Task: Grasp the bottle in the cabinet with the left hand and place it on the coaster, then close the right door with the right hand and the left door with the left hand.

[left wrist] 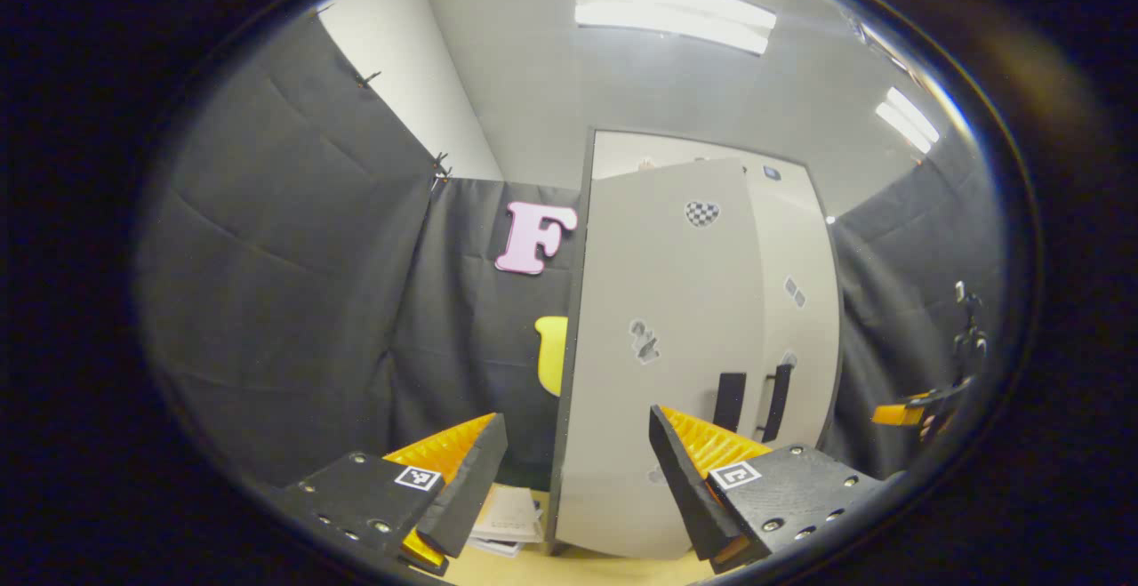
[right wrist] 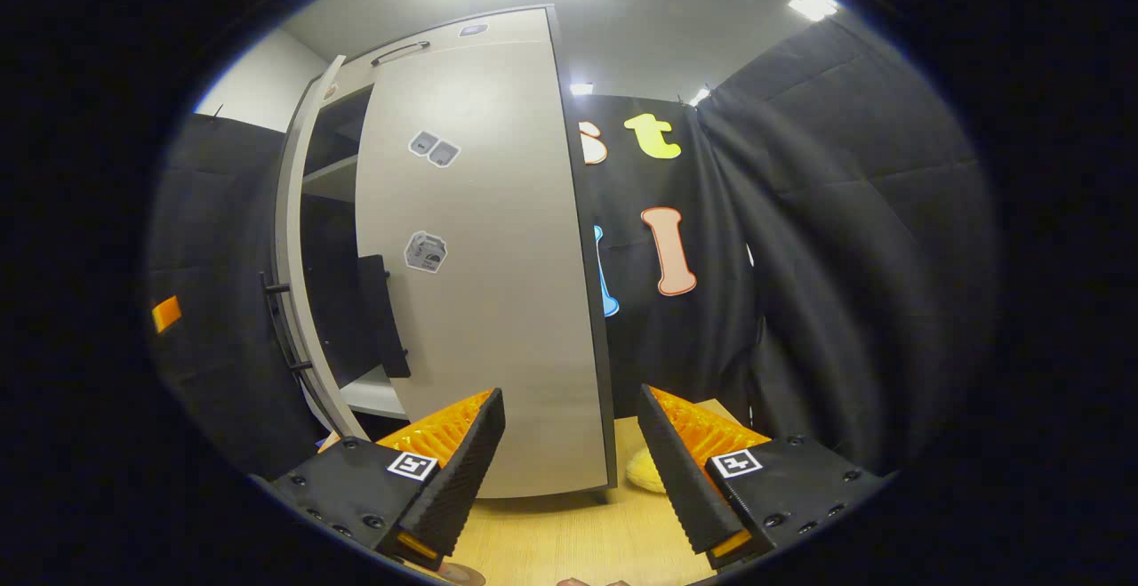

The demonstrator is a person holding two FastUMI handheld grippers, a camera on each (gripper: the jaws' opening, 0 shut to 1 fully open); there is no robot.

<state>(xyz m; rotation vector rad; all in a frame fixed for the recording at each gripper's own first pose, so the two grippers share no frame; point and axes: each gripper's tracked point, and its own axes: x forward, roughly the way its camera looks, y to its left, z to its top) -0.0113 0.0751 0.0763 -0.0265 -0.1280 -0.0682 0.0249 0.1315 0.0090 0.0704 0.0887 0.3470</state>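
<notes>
Grippers L & R both wide apart, empty, facing cabinet doors.

Both views face the cabinet, seemingly close.

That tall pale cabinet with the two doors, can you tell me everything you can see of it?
The cabinet is tall, with smooth pale grey fronts that look like laminated board and dark edges, standing upright on the light wooden table against the black cloth wall. It has two doors, each with a dark vertical bar handle and small stickers. In the right gripper view both doors stand partly open, with dark shelves showing in the gap. A drawer-like front with a handle sits on top. No tool touches it.
</notes>
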